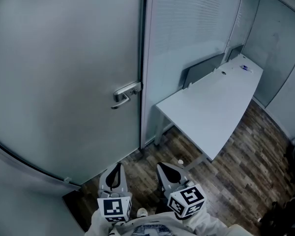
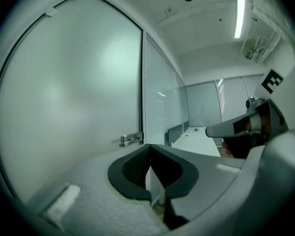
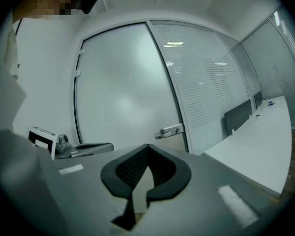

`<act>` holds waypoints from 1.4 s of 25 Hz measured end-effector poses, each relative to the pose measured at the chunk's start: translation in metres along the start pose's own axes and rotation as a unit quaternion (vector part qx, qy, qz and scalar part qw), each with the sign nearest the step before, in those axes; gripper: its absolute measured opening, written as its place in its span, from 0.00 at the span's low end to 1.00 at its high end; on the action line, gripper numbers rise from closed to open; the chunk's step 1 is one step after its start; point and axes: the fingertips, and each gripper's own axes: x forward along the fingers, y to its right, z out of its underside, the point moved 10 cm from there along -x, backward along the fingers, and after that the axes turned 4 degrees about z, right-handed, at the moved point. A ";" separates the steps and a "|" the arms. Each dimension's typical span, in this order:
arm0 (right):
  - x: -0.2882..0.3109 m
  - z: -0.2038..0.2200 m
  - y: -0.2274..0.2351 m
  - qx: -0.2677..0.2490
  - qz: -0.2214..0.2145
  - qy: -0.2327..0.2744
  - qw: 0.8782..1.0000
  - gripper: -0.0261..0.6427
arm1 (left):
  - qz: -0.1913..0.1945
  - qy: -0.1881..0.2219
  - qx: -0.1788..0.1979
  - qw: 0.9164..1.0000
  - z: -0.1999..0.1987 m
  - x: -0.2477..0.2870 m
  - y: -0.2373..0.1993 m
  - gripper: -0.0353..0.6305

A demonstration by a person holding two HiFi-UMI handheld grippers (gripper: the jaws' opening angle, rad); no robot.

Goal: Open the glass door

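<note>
Head view: the glass door (image 1: pixel 64 73) stands closed in its frame, its lever handle (image 1: pixel 126 95) at the right edge, level and untouched. The left gripper (image 1: pixel 116 176) and the right gripper (image 1: pixel 169 174) sit side by side low in the frame, well apart from the handle. A white desk (image 1: pixel 221 107) runs along the partition to the right.

Left gripper view: jaw tips meet, nothing between them; the handle (image 2: pixel 131 139) lies ahead, just above the tips.

Right gripper view: jaws likewise together and empty; the handle (image 3: pixel 169 131) is ahead and slightly right.

Assessment: approach step, no contact made. The next move calls for one gripper to reach the lever, spread its jaws round it or bear on top, and press it down before the door is swung
</note>
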 end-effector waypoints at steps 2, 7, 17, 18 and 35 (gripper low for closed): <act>0.016 -0.002 0.013 0.000 -0.012 -0.002 1.000 0.04 | -0.012 -0.001 0.004 1.000 0.000 0.014 -0.002 0.06; 0.065 -0.025 0.049 0.001 -0.051 0.000 0.999 0.04 | -0.053 -0.011 0.003 0.999 -0.008 0.062 -0.006 0.06; 0.168 -0.055 0.129 -0.005 -0.147 -0.030 0.989 0.04 | -0.136 -0.019 0.007 0.990 -0.026 0.164 -0.001 0.06; 0.175 -0.058 0.135 -0.006 -0.156 -0.032 0.987 0.05 | -0.146 -0.023 0.008 0.989 -0.026 0.171 -0.001 0.06; 0.238 -0.066 0.206 0.019 -0.222 -0.071 0.972 0.05 | -0.243 -0.080 0.032 0.966 -0.020 0.238 0.004 0.06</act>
